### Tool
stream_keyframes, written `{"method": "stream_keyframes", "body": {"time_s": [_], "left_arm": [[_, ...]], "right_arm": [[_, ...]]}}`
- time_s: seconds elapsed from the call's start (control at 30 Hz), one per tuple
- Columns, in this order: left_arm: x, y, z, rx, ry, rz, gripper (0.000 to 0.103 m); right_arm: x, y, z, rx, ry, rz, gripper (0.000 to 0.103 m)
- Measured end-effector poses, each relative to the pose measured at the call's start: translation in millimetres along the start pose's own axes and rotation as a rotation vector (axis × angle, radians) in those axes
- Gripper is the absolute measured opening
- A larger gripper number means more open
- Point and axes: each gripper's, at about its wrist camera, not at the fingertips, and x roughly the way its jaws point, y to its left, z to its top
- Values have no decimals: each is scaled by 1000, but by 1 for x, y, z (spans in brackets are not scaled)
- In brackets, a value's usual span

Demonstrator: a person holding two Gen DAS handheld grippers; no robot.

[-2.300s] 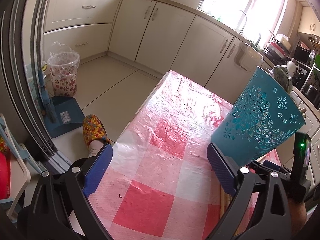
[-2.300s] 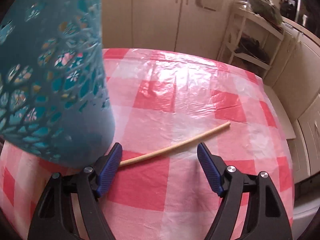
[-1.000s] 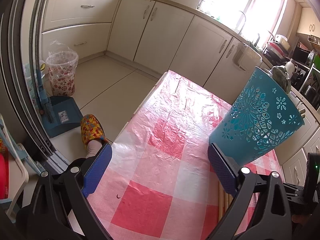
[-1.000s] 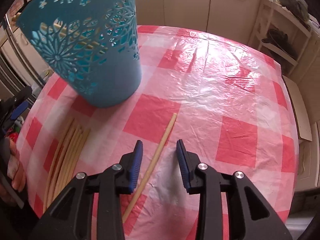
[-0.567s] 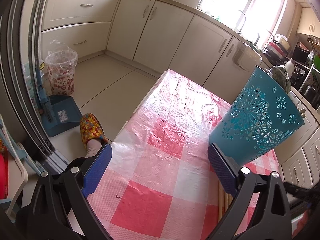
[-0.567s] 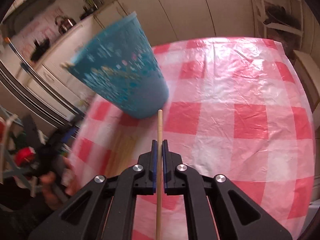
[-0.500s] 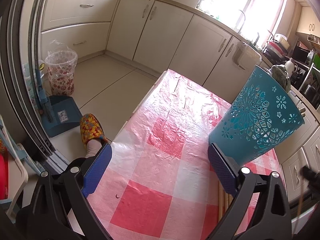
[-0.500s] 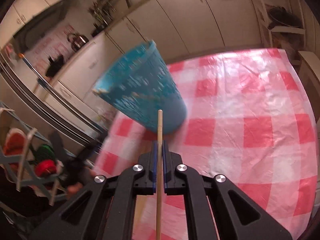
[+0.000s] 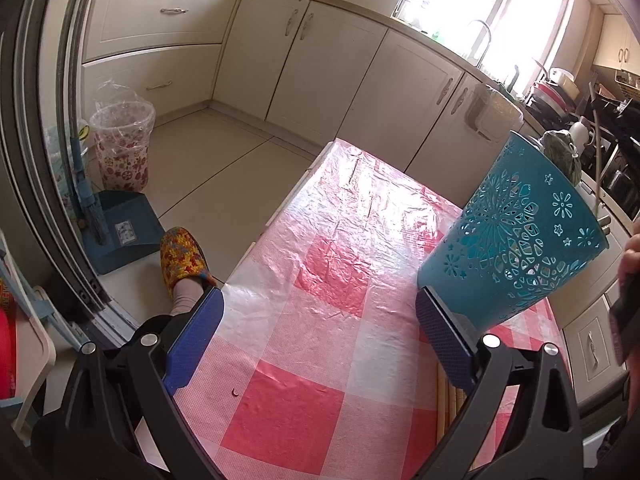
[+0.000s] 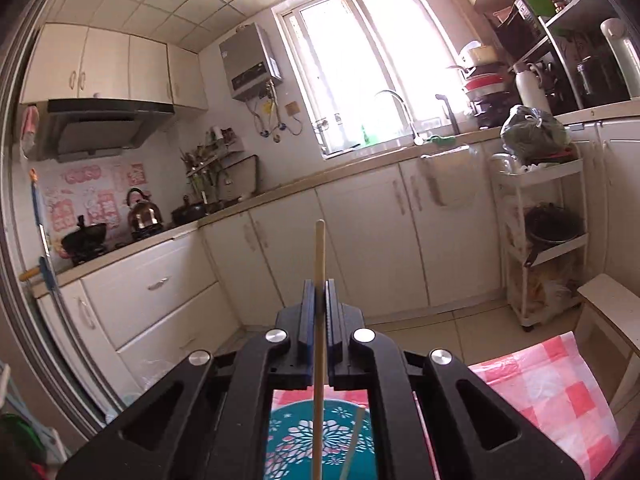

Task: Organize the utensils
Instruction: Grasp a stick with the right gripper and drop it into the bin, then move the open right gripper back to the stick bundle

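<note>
Chopstick [image 10: 319, 276] has come off the tablecloth [image 10: 548, 392]; your right gripper [image 10: 319, 300], clenched on it, now holds it upright above the blue holder [image 10: 292, 440]; left gripper [image 9: 320, 344] idle, jaws wide; dropping it in comes next.

1 teal holder [image 9: 516, 240] — 1 chopstick [image 10: 319, 264] aloft — 1 more [image 10: 354, 440] inside, 1 loose bundle [image 9: 450, 396].

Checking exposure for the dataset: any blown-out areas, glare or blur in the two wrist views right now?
Left wrist: window clipped white; sheen on the plastic tablecloth; teal holder sharp; fisheye bends the cabinets. Right wrist: window blown out, room sharp, no motion blur; chopstick crisp in the shut right gripper; edges vignette black.
</note>
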Motion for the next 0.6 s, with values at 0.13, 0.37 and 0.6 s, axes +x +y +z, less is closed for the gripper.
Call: {"method": "stream_keyframes", "body": {"time_s": [0.13, 0.37, 0.6], "left_arm": [[0, 0, 0, 0, -3, -3, 93], [0, 0, 0, -2, -4, 3, 93], [0, 0, 0, 0, -2, 11, 93]], "right_arm": [[3, -16, -29, -17, 70, -24, 10], [-61, -34, -43, 31, 129, 13, 37], [-98, -32, -135, 11, 540, 30, 39]]}}
